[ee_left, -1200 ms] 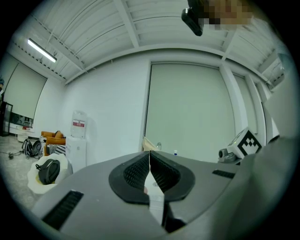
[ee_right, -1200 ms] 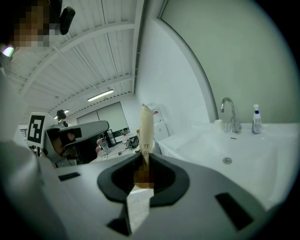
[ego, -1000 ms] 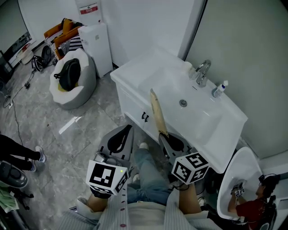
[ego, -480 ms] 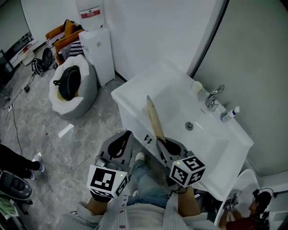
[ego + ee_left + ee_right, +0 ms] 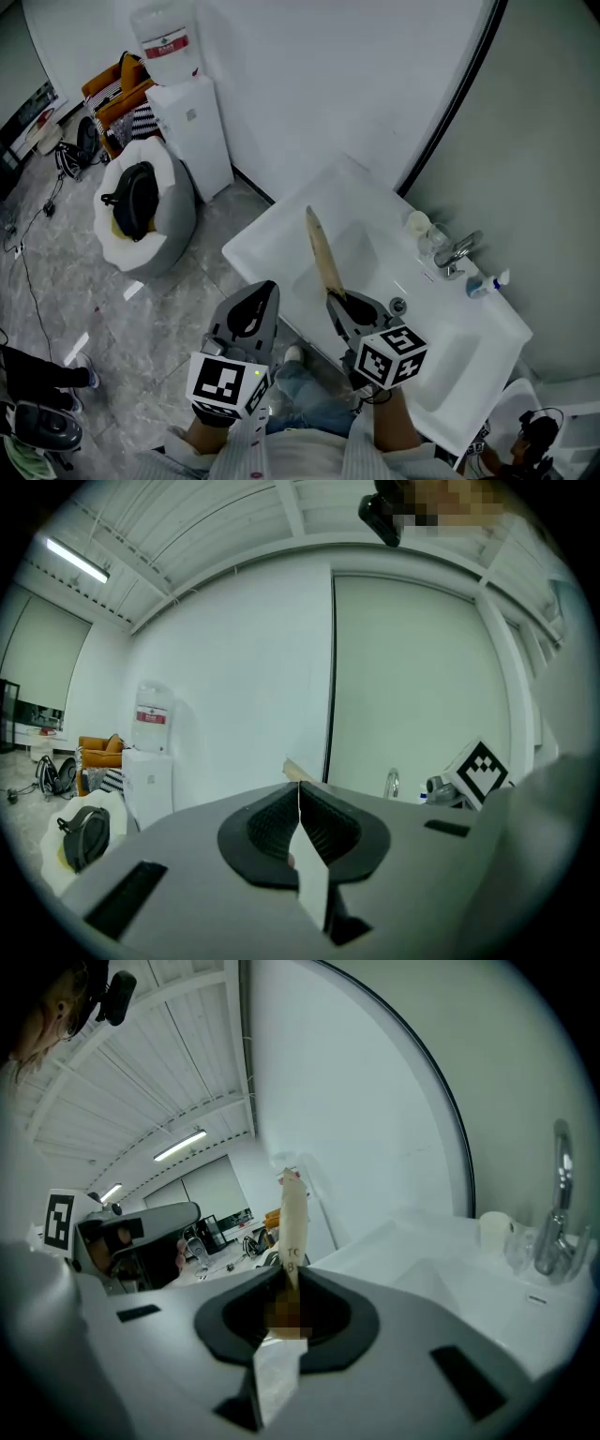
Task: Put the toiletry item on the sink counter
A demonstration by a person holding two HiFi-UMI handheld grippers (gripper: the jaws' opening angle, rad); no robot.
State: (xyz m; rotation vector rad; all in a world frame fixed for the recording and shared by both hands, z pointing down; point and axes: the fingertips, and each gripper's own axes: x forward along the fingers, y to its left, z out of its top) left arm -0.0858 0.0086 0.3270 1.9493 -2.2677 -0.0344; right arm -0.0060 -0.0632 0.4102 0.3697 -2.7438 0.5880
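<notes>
Within 1 second the sink counter (image 5: pixel 267 246) has come closer beneath the right gripper (image 5: pixel 345 307), which still pinches the upright tan toiletry item (image 5: pixel 322 248) over it, so placing looks near. The left gripper (image 5: pixel 249 309) is closed and empty.

Toiletry item (image 5: pixel 321 248) base hidden inside right gripper (image 5: pixel 337 302) fingers; bottle (image 5: pixel 487 284) label unreadable

On the sink counter (image 5: pixel 272 239), a cup (image 5: pixel 417 224) stands left of the faucet (image 5: pixel 457 251), a bottle (image 5: pixel 488 284) right; water dispenser (image 5: pixel 192 131) far left.
</notes>
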